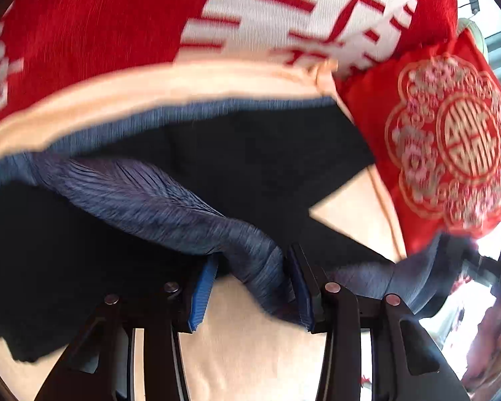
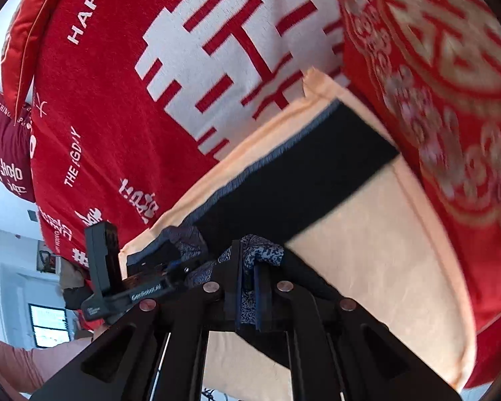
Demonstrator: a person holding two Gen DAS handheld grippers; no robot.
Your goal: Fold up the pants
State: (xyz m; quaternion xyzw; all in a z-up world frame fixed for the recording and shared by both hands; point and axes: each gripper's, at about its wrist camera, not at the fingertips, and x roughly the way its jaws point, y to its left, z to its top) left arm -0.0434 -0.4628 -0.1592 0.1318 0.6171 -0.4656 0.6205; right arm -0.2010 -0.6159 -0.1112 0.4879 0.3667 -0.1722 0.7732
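Pants [image 1: 243, 167] spread on the peach cushion [image 1: 250, 341] below the red throw [image 1: 100, 26], soft, light, floppy, best pinched at the ribbed waistband; left gripper [image 1: 250, 287] apart with a waistband fold between, right gripper [image 2: 247, 287] clamped on fabric.

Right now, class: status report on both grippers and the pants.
Left gripper partly open, waistband fold between its fingers. Right gripper shut on pants. Pants on cream cushion. Red pillow crowds far end.
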